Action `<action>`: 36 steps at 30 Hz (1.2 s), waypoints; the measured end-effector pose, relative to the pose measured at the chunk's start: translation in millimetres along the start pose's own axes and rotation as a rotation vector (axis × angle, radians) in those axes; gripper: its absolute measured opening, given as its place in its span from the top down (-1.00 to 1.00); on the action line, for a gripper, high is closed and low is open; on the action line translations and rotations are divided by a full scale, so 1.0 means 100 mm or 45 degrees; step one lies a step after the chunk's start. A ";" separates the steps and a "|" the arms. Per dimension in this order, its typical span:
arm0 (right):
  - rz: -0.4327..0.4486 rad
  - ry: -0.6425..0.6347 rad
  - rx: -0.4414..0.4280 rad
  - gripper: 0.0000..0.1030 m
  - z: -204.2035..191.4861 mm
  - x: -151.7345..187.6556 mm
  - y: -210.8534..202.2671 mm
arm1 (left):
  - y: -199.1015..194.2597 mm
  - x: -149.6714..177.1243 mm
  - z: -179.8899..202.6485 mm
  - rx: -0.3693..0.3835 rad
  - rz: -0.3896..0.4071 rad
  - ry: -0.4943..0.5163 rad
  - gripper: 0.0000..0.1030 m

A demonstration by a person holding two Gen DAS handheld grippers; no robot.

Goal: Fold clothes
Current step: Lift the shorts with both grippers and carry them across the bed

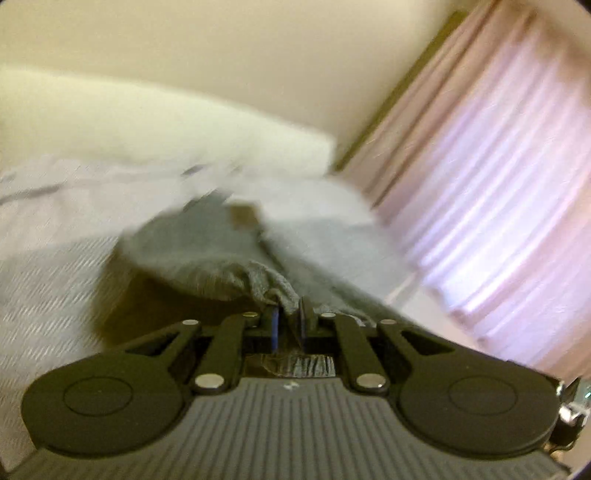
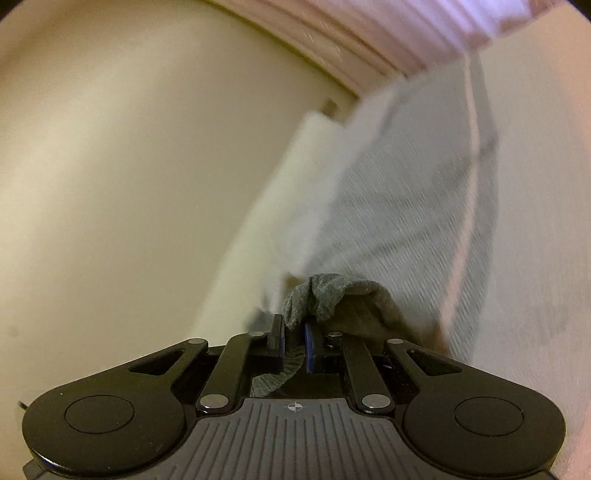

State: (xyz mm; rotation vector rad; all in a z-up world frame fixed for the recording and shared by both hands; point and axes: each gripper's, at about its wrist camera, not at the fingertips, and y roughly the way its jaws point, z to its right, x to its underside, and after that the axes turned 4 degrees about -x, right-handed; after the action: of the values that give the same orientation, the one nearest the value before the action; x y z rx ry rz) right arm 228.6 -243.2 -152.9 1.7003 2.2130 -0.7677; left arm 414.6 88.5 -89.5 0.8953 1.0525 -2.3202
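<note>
A grey knit garment (image 1: 207, 254) hangs lifted above the bed, blurred by motion. My left gripper (image 1: 289, 314) is shut on a bunched edge of it, the cloth pinched between the blue pads. In the right wrist view, my right gripper (image 2: 294, 332) is shut on another bunched edge of the same grey garment (image 2: 325, 295), with cloth also trailing back between the fingers. The rest of the garment is hidden in that view.
A bed with a pale striped cover (image 1: 48, 258) (image 2: 399, 206) lies below. A white pillow (image 1: 147, 125) (image 2: 295, 184) sits by the cream wall (image 1: 221, 44). Pink curtains (image 1: 498, 177) (image 2: 388, 33) hang beside the bed.
</note>
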 end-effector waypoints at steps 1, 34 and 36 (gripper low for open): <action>0.038 -0.012 -0.022 0.84 -0.09 -0.07 -0.13 | -0.10 -0.08 0.12 0.030 0.028 0.027 0.86; 0.686 -0.159 0.694 0.83 -0.19 0.42 -5.96 | -1.38 2.51 3.61 0.784 -0.511 0.425 0.78; 0.636 -0.123 0.787 -0.04 -0.12 0.30 -5.93 | -1.28 2.60 3.84 0.707 -0.505 0.516 0.54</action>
State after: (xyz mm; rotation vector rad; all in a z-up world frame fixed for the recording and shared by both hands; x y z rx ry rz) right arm -341.4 -320.0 -6.1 2.2890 1.4482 -1.4366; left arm 11.1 -163.3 -17.9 1.5348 0.7847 -2.9164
